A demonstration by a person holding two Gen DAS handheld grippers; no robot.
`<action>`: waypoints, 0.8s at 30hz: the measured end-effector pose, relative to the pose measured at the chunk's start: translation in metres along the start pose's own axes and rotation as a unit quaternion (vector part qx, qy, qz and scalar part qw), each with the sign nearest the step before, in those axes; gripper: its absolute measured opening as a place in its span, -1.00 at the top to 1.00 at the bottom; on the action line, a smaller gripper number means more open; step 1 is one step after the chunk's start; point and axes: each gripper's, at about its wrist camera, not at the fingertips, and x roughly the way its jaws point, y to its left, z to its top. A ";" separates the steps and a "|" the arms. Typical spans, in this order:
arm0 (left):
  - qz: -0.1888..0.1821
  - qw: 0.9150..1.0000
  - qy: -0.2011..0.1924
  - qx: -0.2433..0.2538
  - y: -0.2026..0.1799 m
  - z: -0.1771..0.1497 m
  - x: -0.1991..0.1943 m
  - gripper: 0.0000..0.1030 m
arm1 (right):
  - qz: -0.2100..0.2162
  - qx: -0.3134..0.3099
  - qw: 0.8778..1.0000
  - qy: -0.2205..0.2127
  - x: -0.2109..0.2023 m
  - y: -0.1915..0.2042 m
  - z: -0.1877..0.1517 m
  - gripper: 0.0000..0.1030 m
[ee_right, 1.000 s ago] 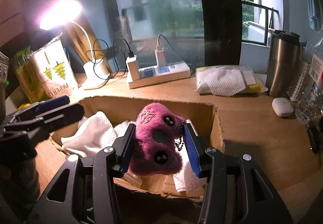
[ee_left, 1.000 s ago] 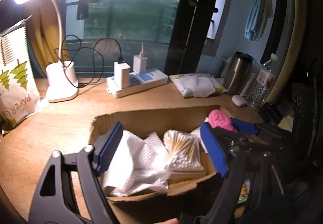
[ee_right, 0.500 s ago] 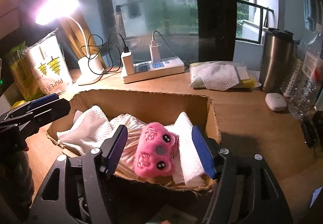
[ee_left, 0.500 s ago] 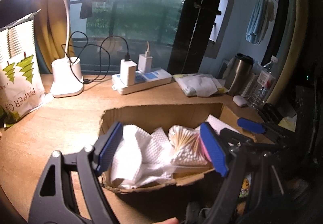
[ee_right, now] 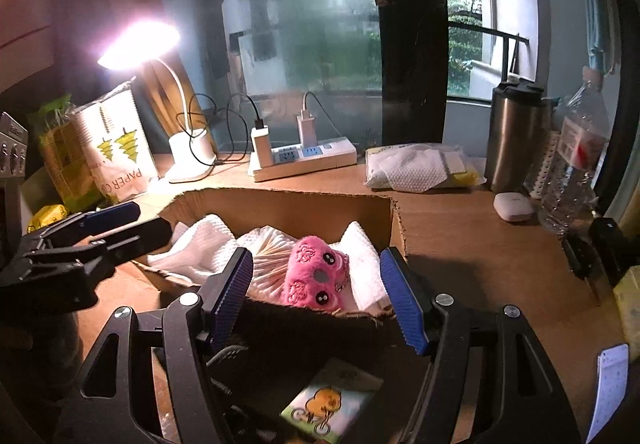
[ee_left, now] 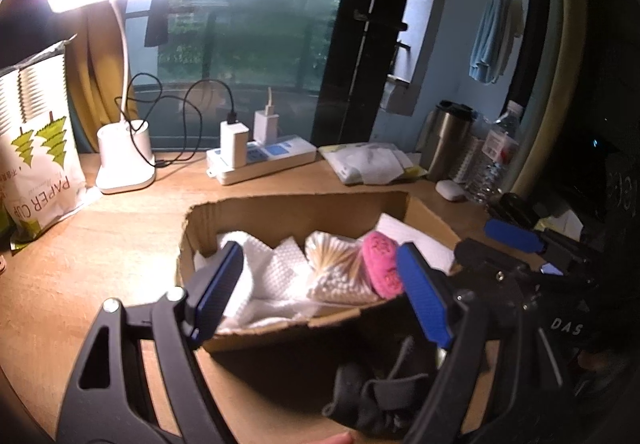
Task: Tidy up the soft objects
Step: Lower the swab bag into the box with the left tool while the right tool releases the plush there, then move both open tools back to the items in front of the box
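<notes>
Hovering low in the frame before the cardboard box point(ee_right: 394, 218), the right gripper point(ee_right: 316, 294) stands wide open with nothing between its blue pads. The pink plush toy point(ee_right: 316, 276) lies inside the box at mid-frame, against the white paper towels point(ee_right: 200, 244) and cotton swabs point(ee_right: 268, 248). Backing away cleanly, I judge, means lifting clear of the near wall. At the left edge, the left gripper point(ee_left: 316, 288) also gapes empty. Farther, upper centre, sits the power strip point(ee_right: 308, 160).
</notes>
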 end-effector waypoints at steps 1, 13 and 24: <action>-0.002 1.000 0.000 0.001 -0.002 -0.001 -0.003 -0.56 | 0.000 0.000 1.000 -0.002 -0.004 0.001 0.000 -0.35; -0.020 1.000 0.018 0.013 -0.016 -0.017 -0.019 -0.56 | -0.022 0.005 0.999 -0.026 -0.044 -0.002 -0.011 -0.35; -0.031 0.997 0.069 0.002 -0.020 -0.046 -0.005 -0.56 | -0.026 0.026 0.999 0.011 -0.035 -0.014 -0.040 -0.35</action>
